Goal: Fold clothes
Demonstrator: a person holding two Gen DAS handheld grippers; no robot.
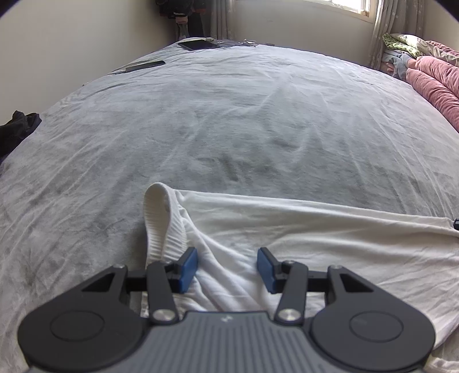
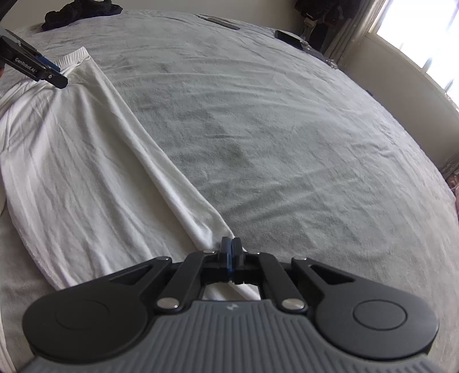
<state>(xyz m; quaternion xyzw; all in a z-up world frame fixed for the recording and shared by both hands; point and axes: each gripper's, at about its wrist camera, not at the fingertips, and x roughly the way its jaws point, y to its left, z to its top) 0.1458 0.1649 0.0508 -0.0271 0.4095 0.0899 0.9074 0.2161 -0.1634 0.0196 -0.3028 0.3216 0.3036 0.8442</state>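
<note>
1 white garment (image 2: 86, 160) spread on grey bed (image 2: 272, 129) | left gripper (image 1: 227, 268) about half open over its ribbed waistband (image 1: 160, 226), gripping nothing | right gripper (image 2: 231, 252) pinched tight on garment's far corner | 1 dark clothes pile (image 2: 77, 13)

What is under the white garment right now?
The white garment lies flat on the grey bedspread, which shows all around it. Anything between cloth and bedspread is covered; no bulge suggests an object.

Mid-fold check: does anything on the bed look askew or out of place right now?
The white garment lies mostly flat, but its ribbed waistband stands curled up beside the open left gripper instead of lying flat. The right gripper is shut on the far corner. A dark garment sits bunched at the bed's edge.
</note>
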